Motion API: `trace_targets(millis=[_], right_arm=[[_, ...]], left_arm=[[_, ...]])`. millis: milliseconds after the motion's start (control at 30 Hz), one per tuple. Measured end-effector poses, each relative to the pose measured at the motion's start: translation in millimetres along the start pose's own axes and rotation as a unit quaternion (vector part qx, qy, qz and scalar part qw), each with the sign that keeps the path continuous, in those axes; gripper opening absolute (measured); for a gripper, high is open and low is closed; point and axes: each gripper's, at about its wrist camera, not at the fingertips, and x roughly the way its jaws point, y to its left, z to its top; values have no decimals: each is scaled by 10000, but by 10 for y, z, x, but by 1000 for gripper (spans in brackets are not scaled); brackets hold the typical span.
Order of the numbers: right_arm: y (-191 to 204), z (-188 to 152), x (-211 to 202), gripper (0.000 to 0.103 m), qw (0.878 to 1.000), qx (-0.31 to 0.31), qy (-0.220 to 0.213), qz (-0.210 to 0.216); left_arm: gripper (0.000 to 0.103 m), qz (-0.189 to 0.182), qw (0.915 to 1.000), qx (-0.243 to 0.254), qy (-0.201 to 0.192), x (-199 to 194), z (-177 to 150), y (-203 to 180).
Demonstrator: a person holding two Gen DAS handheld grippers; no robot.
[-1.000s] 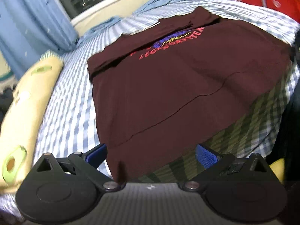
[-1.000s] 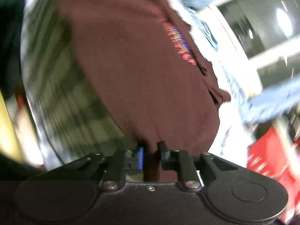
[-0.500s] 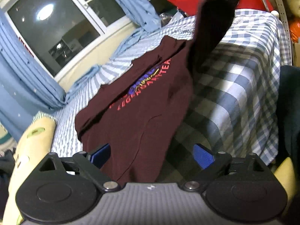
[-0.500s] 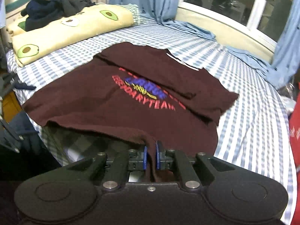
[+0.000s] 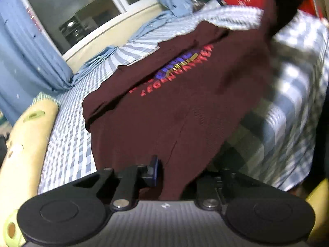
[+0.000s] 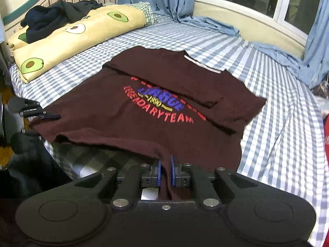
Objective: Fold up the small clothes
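1. Left gripper (image 5: pixel 174 177), left wrist view: one blue pad shows at the left, pressed to the hem of the maroon T-shirt (image 5: pixel 174 103); cloth hides the other finger, so I cannot tell if it is clenched. The shirt runs lengthwise away from it across the checked bed (image 5: pixel 67 144).

2. Right gripper (image 6: pixel 165 173), right wrist view: jaws nearly together, pinching the hem's other corner, lifted off the bed. The shirt lies ahead, collar farthest, so folding means carrying the hem forward.
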Motion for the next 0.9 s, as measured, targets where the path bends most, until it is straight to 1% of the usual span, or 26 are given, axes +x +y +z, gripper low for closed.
trace_targets(millis=[133,200,233,267,300,433,567,633,667,767,800,867,900], right_arm=[[52,-310,117,14,9998,151,142,52],[107,-505,181,23,9997,193,175,38],[140,-588,204,36,9997,189,152,3],[181,-679,221,54,9997,210,132,-55],[217,-752,237,59,9996,238,131,-107],[481,-981,149,62,9990,129,-132,-404],[832,-1148,53,64,9964,-180,-424,-717],[989,-1207,77,64,9934,-380,-487,-965],[1063,-1239,110,64,9906,-505,-503,-1165],[1149,-1304,226,63,9857,-530,-545,-1507],[1151,-1320,269,62,9831,-542,-545,-1661],[1134,-1351,345,54,9752,-602,-578,-2050],[1103,-1354,381,51,9719,-584,-558,-2210]], left_arm=[[12,48,9996,-171,-239,-155,144,153],[12,-10,9989,-297,-367,-214,258,225],[12,-45,9983,-376,-432,-241,323,264],[12,-60,9976,-450,-521,-257,403,307],[12,-73,9966,-514,-638,-270,488,349],[12,-209,9926,-713,-964,-253,833,562],[12,-357,9893,-802,-1167,-166,1122,639],[12,-342,9888,-818,-1199,-115,1218,651],[12,-350,9886,-835,-1206,-82,1261,661],[12,-431,9875,-885,-1234,-33,1341,689],[12,-426,9874,-885,-1240,-33,1346,697],[12,-417,9872,-895,-1250,-32,1355,720],[12,-429,9869,-921,-1254,-34,1348,736]])
